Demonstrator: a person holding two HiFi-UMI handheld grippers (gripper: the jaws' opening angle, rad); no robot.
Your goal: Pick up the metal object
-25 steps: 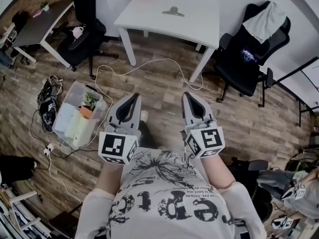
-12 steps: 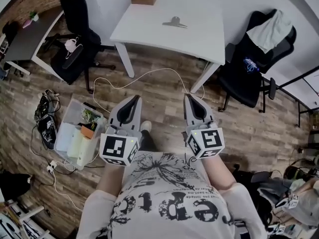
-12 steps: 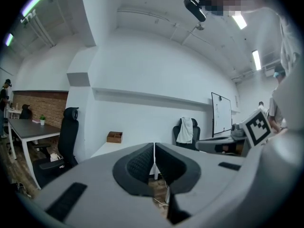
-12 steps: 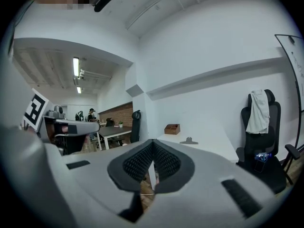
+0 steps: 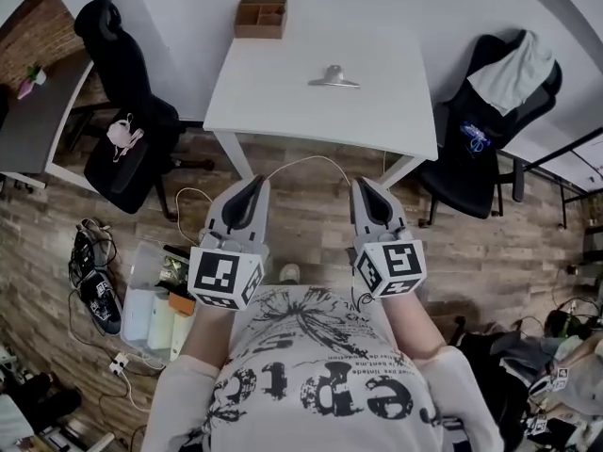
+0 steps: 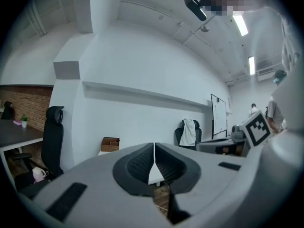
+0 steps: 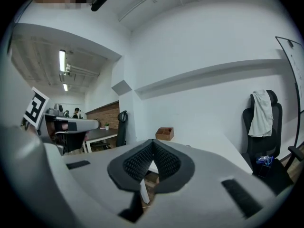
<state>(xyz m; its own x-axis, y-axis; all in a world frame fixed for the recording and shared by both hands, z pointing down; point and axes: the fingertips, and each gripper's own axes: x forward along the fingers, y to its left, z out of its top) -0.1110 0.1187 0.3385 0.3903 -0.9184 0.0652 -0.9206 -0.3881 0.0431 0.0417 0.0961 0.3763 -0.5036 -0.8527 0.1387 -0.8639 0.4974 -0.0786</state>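
A small metal clip-like object (image 5: 334, 77) lies near the middle of the white table (image 5: 273, 92) in the head view. My left gripper (image 5: 255, 185) and right gripper (image 5: 362, 186) are held side by side at chest height, short of the table's near edge, both pointing toward it. Both are shut with nothing between the jaws. In the left gripper view the left gripper (image 6: 154, 147) shows its pads pressed together. The right gripper (image 7: 153, 144) looks the same in its own view. The metal object is hidden behind the jaws in both gripper views.
A wooden box (image 5: 261, 17) sits at the table's far left corner. Black office chairs stand left (image 5: 118, 83) and right (image 5: 490, 92) of the table, the right one draped with a white cloth. A cable (image 5: 301, 163) runs across the wood floor. A plastic bin (image 5: 158, 290) and shoes lie at left.
The view has advanced toward the white table, which now sits closer and lower in frame. Both grippers keep the same side-by-side pose and stay shut.
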